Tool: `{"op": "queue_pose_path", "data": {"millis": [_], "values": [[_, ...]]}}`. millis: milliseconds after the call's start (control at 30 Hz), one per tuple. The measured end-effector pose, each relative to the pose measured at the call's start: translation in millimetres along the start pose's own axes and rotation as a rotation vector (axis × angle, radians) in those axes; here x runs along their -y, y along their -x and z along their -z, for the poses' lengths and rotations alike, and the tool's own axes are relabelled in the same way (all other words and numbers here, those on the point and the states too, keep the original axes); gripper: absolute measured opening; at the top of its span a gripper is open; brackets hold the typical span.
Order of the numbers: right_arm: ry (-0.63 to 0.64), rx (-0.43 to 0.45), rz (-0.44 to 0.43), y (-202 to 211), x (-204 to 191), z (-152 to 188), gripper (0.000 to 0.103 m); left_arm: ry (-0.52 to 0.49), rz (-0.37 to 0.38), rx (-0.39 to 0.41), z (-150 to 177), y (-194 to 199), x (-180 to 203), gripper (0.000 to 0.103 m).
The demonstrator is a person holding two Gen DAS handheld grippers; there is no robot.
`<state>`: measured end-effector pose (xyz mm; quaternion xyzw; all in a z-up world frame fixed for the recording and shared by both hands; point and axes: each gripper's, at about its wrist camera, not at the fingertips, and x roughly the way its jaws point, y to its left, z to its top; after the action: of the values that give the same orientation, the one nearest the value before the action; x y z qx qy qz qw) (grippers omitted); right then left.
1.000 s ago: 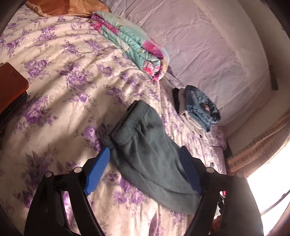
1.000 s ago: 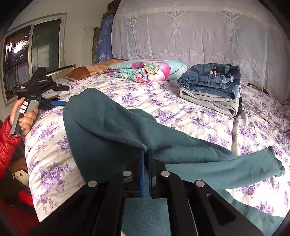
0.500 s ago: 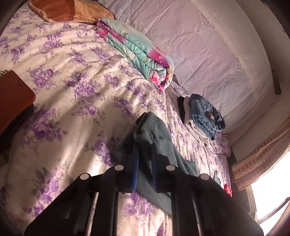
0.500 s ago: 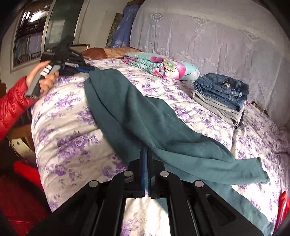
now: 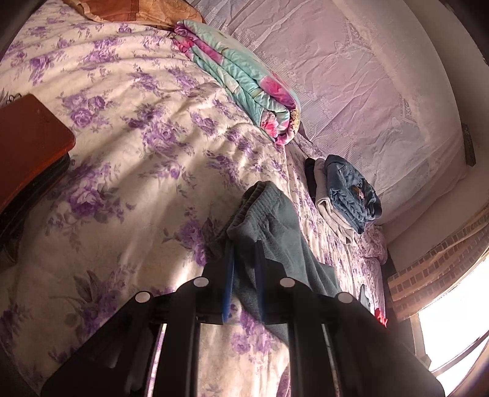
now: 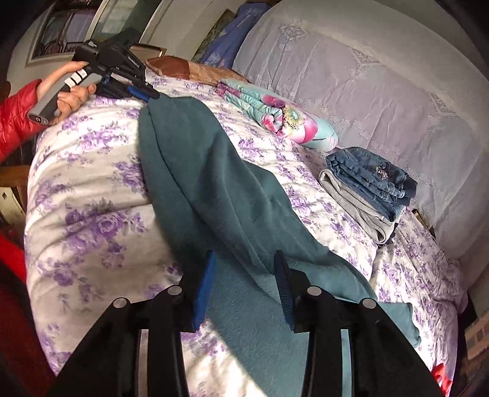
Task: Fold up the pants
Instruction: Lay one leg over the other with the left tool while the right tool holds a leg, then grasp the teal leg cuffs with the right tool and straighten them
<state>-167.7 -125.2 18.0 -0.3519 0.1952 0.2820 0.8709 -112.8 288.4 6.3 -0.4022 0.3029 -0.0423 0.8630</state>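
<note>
Teal fleece pants [image 6: 232,213] lie stretched across the purple-flowered bedspread [image 6: 88,183]. My left gripper [image 5: 244,259] is shut on the pants' waistband [image 5: 259,210], which bunches up between its blue pads; it also shows in the right wrist view [image 6: 146,94], held in a hand at the waist end. My right gripper [image 6: 243,265] is open, its blue pads on either side of the pant fabric near the bed's edge, gripping nothing.
A folded floral quilt [image 5: 244,82] and a brown pillow [image 5: 131,10] lie at the bed's head. A stack of folded jeans and grey clothes [image 6: 369,186] sits by the lace-covered wall. A brown board [image 5: 27,143] lies at the left edge.
My left gripper closed on the waistband and stays shut on it. My right gripper, shut on the fabric before, has opened and let go. The pants now lie stretched longer.
</note>
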Motion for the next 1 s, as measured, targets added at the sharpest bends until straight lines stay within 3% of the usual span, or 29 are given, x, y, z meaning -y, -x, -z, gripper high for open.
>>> {"op": "queue_pose_path", "data": {"millis": [133,267,367,500,567,633,767,800,867,900,933,967,1000], "values": [[0.055,-0.013,0.034,-11,-4,-2,0.003,0.023,0.023,-0.01,-3,0,-4,0.012],[0.034,0.066,0.023,19,-7,-8,0.003,0.007,0.036,0.007,-7,12,1,0.012],[0.062,0.052,-0.009,30,-20,-3,0.003,0.007,0.033,0.017,-9,20,-2,0.012],[0.144,-0.069,-0.025,5,-42,14,0.004,0.012,-0.063,-0.052,-5,10,-13,0.012],[0.162,-0.064,-0.019,6,-45,10,0.007,-0.005,-0.12,-0.079,0,5,-14,0.012],[0.164,-0.069,-0.019,3,-45,12,0.007,-0.029,-0.168,-0.054,3,13,-7,0.013],[0.134,-0.058,-0.027,6,-41,14,0.009,-0.067,-0.234,0.099,11,48,16,0.049],[0.119,-0.057,-0.037,6,-38,14,0.01,-0.091,-0.231,0.126,14,54,26,0.053],[0.077,-0.047,-0.073,9,-29,12,0.018,-0.17,-0.18,0.101,22,49,51,0.055],[0.018,-0.036,-0.121,12,-19,11,0.024,-0.208,-0.147,0.066,26,40,64,0.062],[-0.069,-0.02,-0.181,16,-5,11,0.04,-0.254,-0.104,0.021,32,28,78,0.065],[-0.166,-0.002,-0.233,20,11,12,0.05,-0.289,-0.075,-0.009,38,17,88,0.072],[-0.288,0.018,-0.268,24,33,15,0.05,-0.328,-0.058,-0.038,45,2,99,0.081]]}}
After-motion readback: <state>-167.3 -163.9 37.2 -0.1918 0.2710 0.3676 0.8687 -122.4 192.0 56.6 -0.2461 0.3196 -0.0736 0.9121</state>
